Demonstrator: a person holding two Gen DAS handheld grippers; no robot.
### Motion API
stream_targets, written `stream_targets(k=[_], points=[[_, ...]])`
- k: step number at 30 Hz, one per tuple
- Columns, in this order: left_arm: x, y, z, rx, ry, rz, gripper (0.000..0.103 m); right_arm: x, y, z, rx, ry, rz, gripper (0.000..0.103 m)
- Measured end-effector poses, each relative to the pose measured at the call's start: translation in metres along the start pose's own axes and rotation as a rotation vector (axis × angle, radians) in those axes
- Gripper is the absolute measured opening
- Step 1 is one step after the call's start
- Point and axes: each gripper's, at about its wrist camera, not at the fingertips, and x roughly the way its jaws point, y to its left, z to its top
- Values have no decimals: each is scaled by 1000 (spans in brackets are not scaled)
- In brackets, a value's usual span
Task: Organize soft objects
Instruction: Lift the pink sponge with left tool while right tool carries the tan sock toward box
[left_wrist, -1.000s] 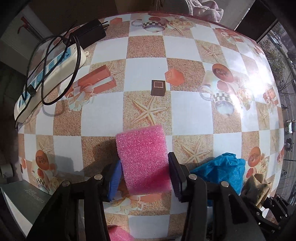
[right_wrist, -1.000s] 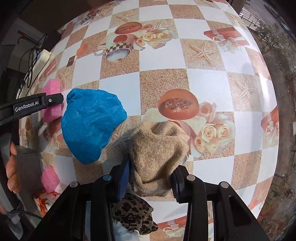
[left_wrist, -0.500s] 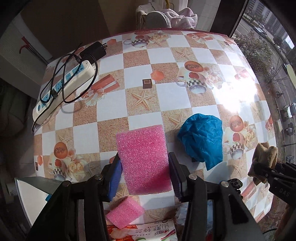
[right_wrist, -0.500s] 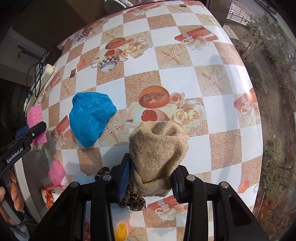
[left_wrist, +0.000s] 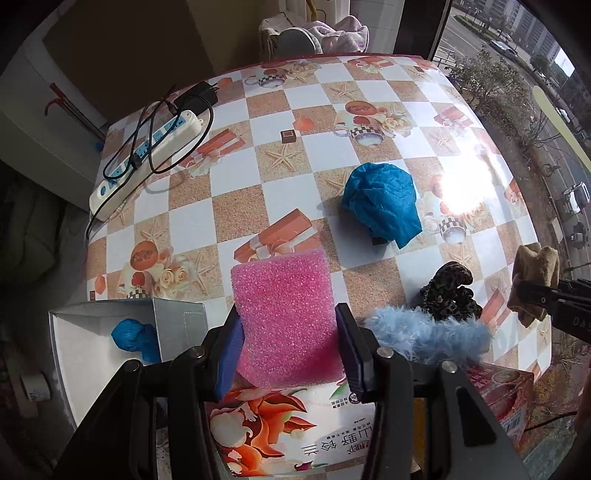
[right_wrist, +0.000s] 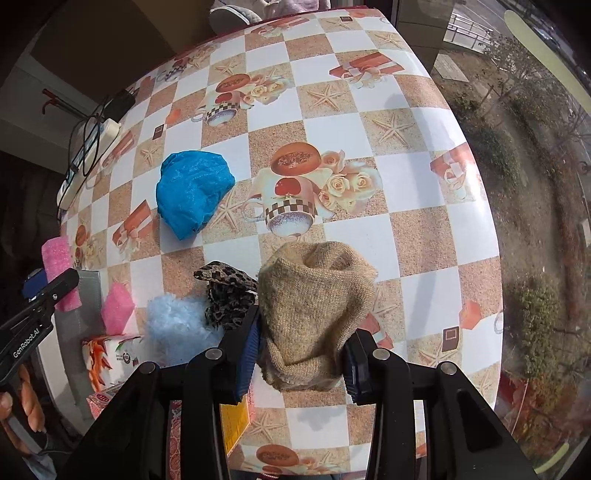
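- Left gripper: fingers clamped on the pink foam block, held up off the table, above the near edge.
- Right gripper: fingers clamped on the tan knit cloth, also lifted clear of the table.
- Blue crumpled cloth lies alone mid-table.
- Light-blue fluffy piece and leopard-print fabric sit touching, near the front edge.
- Small pink foam piece lies beside the grey box at the table's near left corner; a blue bundle is inside the box.
- Power strip with cables runs along the far left edge.
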Motion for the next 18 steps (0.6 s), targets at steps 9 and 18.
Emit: stream_targets(k=[9,18], points=[[-23,0,-54,53,18,-27,52,-22,5,-48,-1,-3,-13,41],[-43,2,-91,131,7,-59,52,-35,9,-102,-8,11,-38,41]])
